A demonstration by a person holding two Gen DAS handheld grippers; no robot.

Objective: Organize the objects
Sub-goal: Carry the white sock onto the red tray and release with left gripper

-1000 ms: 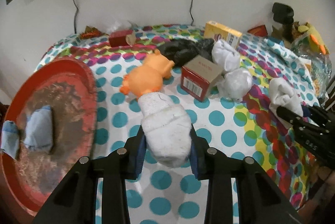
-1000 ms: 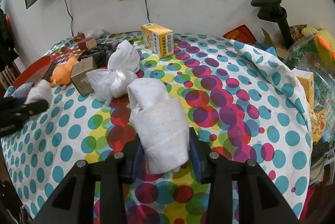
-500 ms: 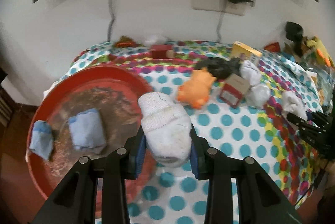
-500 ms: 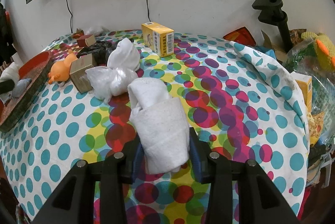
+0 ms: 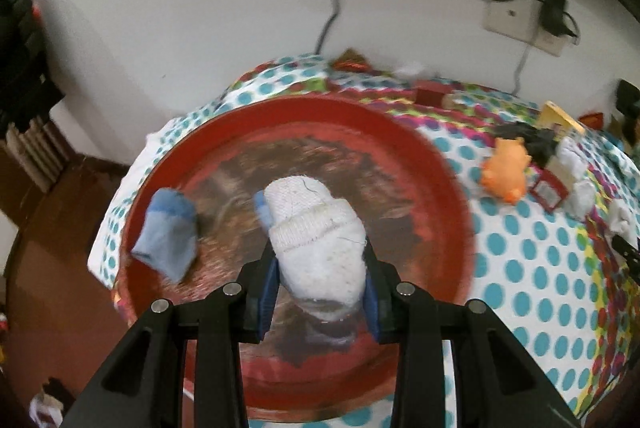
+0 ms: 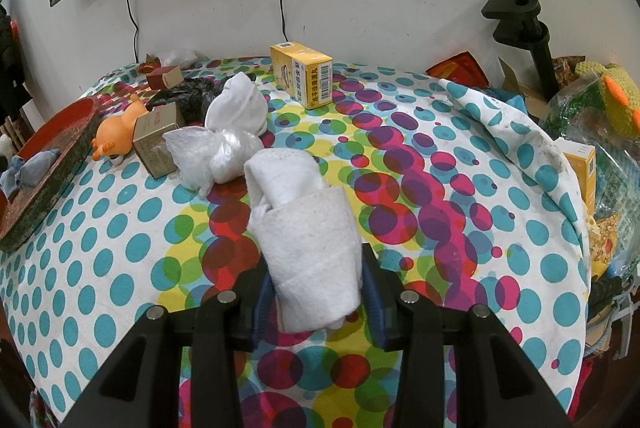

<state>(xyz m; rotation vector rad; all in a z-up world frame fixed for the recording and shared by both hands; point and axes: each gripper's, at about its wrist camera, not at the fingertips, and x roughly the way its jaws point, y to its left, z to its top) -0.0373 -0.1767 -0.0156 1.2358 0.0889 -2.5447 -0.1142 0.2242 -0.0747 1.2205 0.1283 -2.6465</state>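
Observation:
My left gripper (image 5: 320, 292) is shut on a rolled white sock (image 5: 316, 232) and holds it above the round red tray (image 5: 440, 171). A blue rolled sock (image 5: 166, 228) lies in the tray at the left; a second blue one (image 5: 261, 209) is mostly hidden behind the white sock. My right gripper (image 6: 316, 292) is shut on a rolled white cloth (image 6: 304, 236) just above the dotted tablecloth (image 6: 120, 236). The tray (image 6: 48, 163) shows at the far left of the right wrist view.
On the table stand an orange pig toy (image 6: 118, 135), a brown box (image 6: 158, 143), a white plastic bag (image 6: 208, 155), another white sock roll (image 6: 240, 107), a black bag (image 6: 192, 93) and a yellow box (image 6: 302, 73). Clutter and a black clamp (image 6: 520, 23) stand at the right.
My left gripper has carried the white sock leftward from over the tablecloth to over the red tray. My right gripper has stayed nearly still with its cloth.

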